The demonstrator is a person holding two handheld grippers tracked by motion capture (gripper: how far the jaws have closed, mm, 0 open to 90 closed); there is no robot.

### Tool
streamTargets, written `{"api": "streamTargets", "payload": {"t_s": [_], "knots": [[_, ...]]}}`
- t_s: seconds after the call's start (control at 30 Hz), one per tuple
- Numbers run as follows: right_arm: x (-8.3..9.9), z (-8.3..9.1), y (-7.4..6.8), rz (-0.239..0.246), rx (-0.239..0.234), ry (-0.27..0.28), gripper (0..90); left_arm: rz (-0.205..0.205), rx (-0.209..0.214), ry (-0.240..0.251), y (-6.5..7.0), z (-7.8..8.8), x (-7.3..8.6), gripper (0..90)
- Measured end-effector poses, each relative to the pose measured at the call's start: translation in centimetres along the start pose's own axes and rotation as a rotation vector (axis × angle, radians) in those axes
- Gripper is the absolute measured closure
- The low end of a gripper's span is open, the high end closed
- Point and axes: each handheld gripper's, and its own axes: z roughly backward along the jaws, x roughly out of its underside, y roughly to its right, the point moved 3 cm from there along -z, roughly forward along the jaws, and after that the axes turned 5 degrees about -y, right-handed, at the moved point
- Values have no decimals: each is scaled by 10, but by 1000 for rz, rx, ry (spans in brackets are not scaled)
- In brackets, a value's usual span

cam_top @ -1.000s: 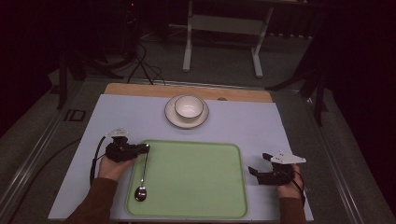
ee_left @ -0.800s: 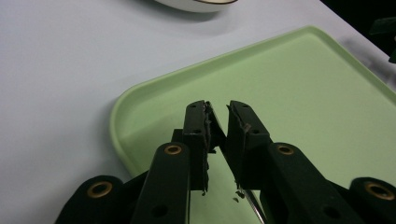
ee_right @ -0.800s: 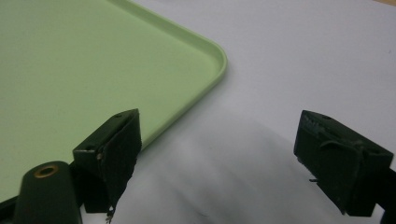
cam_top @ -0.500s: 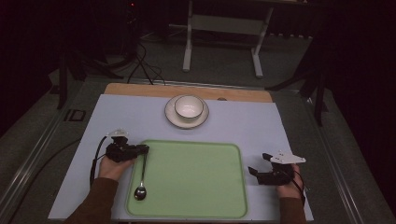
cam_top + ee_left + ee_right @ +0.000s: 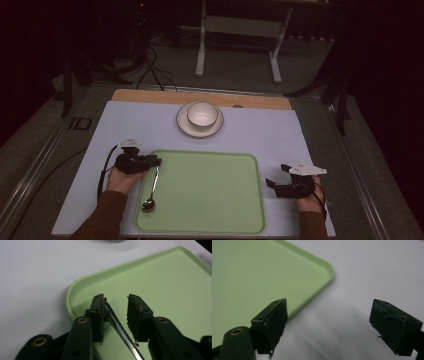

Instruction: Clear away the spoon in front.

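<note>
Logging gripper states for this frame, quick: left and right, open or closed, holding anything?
Left gripper: open, jaws straddling the spoon handle on the green tray, not clamped.
Right gripper: open wide, empty, beside the tray.

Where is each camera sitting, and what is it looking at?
High view: above the person's side, looking forward and down at the table, bowl; both forearms, left gripper, right gripper show.
Left gripper view: rides the left gripper, looking along its open jaws at the spoon handle.
Right gripper view: rides the right gripper, jaws wide apart beside a tray corner.
All share the green tray.
</note>
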Motion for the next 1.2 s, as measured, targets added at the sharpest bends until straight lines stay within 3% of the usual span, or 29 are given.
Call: {"api": "streamTargets", "payload": {"t_s": [0.2,0.33,0.77,1.2], "knots": [[0,0,0,3,0,-1,147,-11,-54,3,1,1,-1,524],[0,0,0,3,0,0,147,-4,-62,30,1,4,-2,460],[-1,0,0,2,0,4,147,13,-89,138,0,29,-6,411],[-1,4,2,-5,3,27,147,-34,-246,238,0,67,-3,388]]}}
